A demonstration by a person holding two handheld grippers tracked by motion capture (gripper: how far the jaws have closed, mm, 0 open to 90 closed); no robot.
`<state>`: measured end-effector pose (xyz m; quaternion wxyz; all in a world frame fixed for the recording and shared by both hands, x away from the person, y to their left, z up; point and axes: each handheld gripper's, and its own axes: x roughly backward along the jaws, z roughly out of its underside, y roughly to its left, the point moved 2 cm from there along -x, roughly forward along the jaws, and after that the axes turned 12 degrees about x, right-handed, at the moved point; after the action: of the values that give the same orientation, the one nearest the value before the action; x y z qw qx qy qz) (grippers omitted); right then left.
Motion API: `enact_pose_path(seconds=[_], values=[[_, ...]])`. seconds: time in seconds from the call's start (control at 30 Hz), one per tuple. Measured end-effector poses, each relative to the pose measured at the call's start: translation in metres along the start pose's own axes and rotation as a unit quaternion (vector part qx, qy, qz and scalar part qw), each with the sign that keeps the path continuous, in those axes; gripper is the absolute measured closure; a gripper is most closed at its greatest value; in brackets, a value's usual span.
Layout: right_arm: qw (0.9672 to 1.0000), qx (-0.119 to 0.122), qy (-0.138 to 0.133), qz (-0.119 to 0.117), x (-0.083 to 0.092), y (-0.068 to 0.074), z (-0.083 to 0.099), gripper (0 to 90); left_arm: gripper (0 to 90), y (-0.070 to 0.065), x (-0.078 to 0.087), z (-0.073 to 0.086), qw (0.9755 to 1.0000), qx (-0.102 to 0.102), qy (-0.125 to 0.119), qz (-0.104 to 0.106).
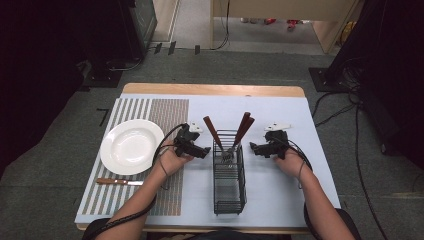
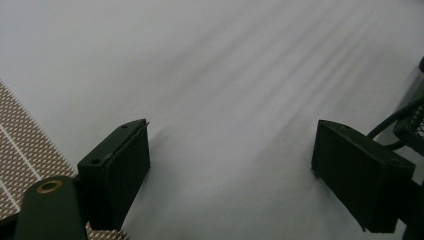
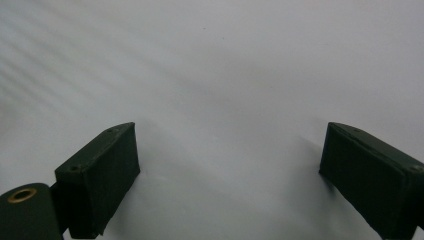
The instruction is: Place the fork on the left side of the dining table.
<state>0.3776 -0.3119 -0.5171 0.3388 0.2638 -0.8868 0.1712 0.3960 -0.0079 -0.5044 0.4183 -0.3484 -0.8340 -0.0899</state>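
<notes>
A black wire basket (image 1: 229, 187) stands in the middle of the table, holding several wood-handled utensils (image 1: 243, 129), a fork among them. My left gripper (image 1: 202, 150) rests on the pale mat just left of the basket, pointing at it. Its jaws (image 2: 232, 130) stand wide apart with nothing between them. My right gripper (image 1: 254, 147) rests just right of the basket, also facing it. In the right gripper view its jaws (image 3: 232, 127) are open over bare mat. A white plate (image 1: 131, 146) lies at the left, with a wood-handled knife (image 1: 120, 181) below it.
The plate and knife lie on a striped placemat (image 1: 170, 112), whose weave shows in the left gripper view (image 2: 20, 150). The basket's wire (image 2: 412, 120) edges in at that view's right. Cables run over the floor at the right (image 1: 350, 110).
</notes>
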Motion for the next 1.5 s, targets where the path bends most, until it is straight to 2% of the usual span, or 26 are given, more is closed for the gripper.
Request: enact_pose_path(seconds=[0.1, 0.13, 0.17, 0.2, 0.3, 0.43, 0.67, 0.77, 0.97, 1.3, 1.5], values=[[1.0000, 0.000, 0.000, 0.000, 0.000, 0.000, 0.000, 8.1, 16.0, -0.001, 0.000, -0.001, 1.0000, -0.004, 0.006, -0.002], [1.0000, 0.000, 0.000, 0.000, 0.000, 0.000, 0.000, 8.1, 21.8, -0.001, 0.000, -0.002, 1.0000, -0.004, 0.006, -0.003], [1.0000, 0.000, 0.000, 0.000, 0.000, 0.000, 0.000, 8.1, 21.8, 0.000, 0.002, -0.003, 1.0000, -0.002, 0.004, -0.001], [1.0000, 0.000, 0.000, 0.001, 0.000, 0.000, 0.000, 8.1, 28.9, 0.001, 0.003, -0.006, 0.9999, 0.008, 0.008, 0.005], [1.0000, 0.001, -0.001, 0.001, 0.000, 0.000, 0.000, 8.1, 28.0, 0.002, 0.003, -0.007, 0.9998, 0.015, 0.012, 0.009], [1.0000, 0.001, -0.001, 0.001, 0.000, 0.000, 0.000, 8.1, 29.5, 0.003, 0.005, -0.009, 0.9996, 0.013, 0.019, 0.013], [1.0000, 0.002, 0.000, 0.001, 0.000, 0.000, 0.000, 8.1, 31.1, 0.004, 0.009, -0.013, 0.9978, 0.039, 0.030, 0.043], [1.0000, 0.002, 0.000, 0.001, 0.000, 0.000, 0.000, 8.1, 31.1, 0.004, 0.012, -0.014, 0.9980, 0.030, 0.036, 0.041], [1.0000, 0.002, 0.000, 0.001, 0.000, 0.000, 0.000, 8.1, 31.1, 0.003, 0.015, -0.018, 0.9977, 0.029, 0.039, 0.047], [1.0000, 0.001, 0.000, 0.000, 0.000, 0.000, 0.000, 8.1, 32.5, 0.005, 0.022, -0.026, 0.9972, 0.039, 0.028, 0.057], [1.0000, 0.001, -0.001, 0.001, 0.000, 0.000, 0.000, 8.1, 32.5, 0.004, 0.028, -0.029, 0.9965, 0.035, 0.038, 0.065]])
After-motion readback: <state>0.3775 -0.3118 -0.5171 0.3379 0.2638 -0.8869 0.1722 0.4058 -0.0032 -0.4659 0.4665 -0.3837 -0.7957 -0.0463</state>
